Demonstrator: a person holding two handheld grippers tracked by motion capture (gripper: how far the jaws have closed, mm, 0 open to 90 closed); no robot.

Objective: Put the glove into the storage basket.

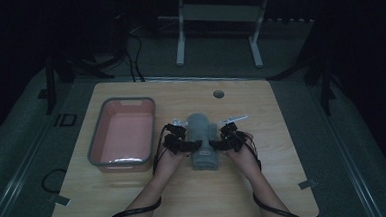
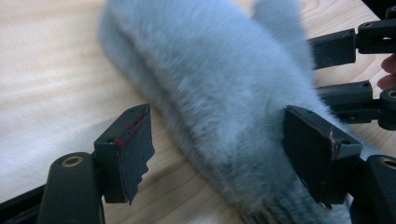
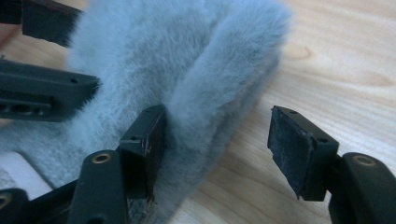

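- Grey fluffy mitten (image 1: 202, 140) lies flat mid-counter, cuff toward the person, thumb lobe sticking out on its right side.
- Counter (image 1: 136, 201) is pale wood-grain board with rounded corners and a small round hole (image 1: 219, 94) near the far edge.
- High view: pink tub (image 1: 124, 134) with grey rim, rectangular with rounded corners, sits left of the mitten, apart from it.
- High view: left gripper (image 1: 190, 146) and right gripper (image 1: 217, 145) flank the mitten at its near half; black cables trail down the forearms.
- High view is dim and the jaw tips are too small there to judge the grip.
- Left gripper view: left gripper (image 2: 229, 154) straddles the mitten's edge near the ribbed knit cuff. One pad presses into the fur; the other stands clear over bare wood, so it is partly open with no clamp.
- Same view shows the right gripper's black jaws (image 2: 355, 70) on the far side of the mitten, plus fingertips (image 2: 388, 72).
- Right gripper view: right gripper (image 3: 224, 144) has one pad sunk into the fur of the thumb lobe and the other well off over wood. Jaws gape partway, nothing pinched.
- Right gripper view also shows a white tag or lining patch (image 3: 18, 172) at the cuff.
- Textures: fur long, soft, matte; pads flat, black, rubbery, red marks on the left gripper's pad edges.
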